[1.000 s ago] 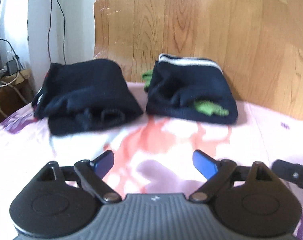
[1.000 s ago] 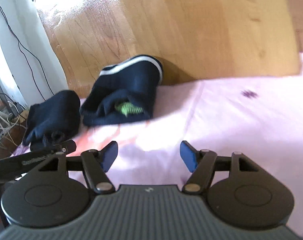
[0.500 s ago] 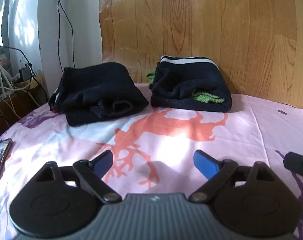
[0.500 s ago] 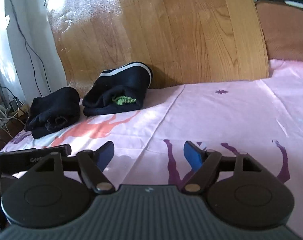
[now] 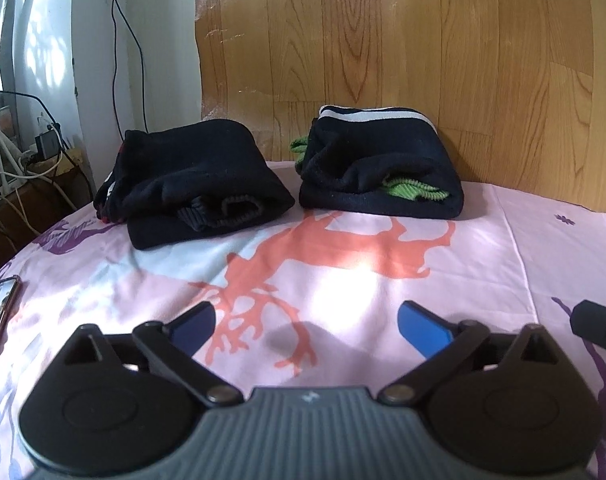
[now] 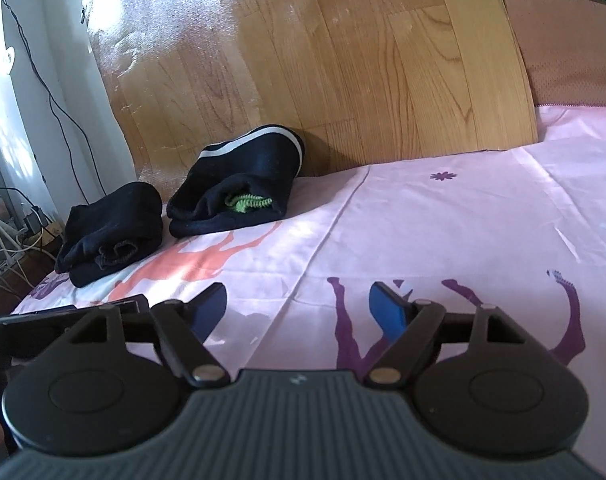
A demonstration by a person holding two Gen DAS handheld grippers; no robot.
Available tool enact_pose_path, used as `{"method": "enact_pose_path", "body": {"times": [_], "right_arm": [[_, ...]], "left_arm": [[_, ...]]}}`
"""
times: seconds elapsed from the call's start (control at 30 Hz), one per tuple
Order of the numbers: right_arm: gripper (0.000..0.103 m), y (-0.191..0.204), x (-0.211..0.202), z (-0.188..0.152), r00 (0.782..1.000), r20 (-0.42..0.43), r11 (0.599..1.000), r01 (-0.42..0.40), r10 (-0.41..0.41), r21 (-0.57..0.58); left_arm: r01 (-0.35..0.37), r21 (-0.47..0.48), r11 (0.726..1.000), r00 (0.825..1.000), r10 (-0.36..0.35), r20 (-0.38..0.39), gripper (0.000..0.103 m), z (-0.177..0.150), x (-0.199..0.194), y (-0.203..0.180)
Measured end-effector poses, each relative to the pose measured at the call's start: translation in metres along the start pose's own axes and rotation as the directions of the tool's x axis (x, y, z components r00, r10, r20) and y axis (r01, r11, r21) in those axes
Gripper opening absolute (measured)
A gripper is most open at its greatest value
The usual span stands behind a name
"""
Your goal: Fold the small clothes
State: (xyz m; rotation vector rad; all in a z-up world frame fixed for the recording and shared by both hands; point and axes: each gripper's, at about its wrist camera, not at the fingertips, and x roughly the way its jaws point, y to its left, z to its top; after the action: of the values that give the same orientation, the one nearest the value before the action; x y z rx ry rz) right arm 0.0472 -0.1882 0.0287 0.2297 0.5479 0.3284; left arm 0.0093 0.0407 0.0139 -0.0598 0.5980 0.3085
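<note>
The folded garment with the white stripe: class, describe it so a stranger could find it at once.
Against the wooden panel at the back of the pink sheet lie two dark folded garments. Take the right one, the striped garment: only it has a white stripe and green knit peeking out.

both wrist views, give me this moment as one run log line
left gripper: open, empty | right gripper: open, empty | plain black folded garment beside white-striped folded garment, apart | both on pink bedsheet by wood-grain board
</note>
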Motion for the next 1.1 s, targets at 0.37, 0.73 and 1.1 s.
{"method": "enact_pose_path", "body": {"times": [0.37,0.73,1.1], "right_arm": [[0.082,-0.001,-0.0006,0.0,1.0,-0.004,1.0,0.001,-0.001,0.012],[0.083,-0.0017,-0.0002,-0.0006,1.0,-0.005,1.0,0.001,-0.001,0.016],[0.083,-0.004,-0.0006,-0.0007,1.0,0.001,0.999,0.007,-0.007,0.036]], "left_arm": [[0.009,-0.007,1.0,1.0,-0.009,-0.022,0.103,0.0004,0.0027,0.0012],[0.01,-0.025,1.0,1.0,-0.01,0.001,0.103,0.0002,-0.0007,0.004],[0.056,-0.047,0.997,0.998,-0.055,0.012,0.103,0.0,-0.0043,0.0096]]}}
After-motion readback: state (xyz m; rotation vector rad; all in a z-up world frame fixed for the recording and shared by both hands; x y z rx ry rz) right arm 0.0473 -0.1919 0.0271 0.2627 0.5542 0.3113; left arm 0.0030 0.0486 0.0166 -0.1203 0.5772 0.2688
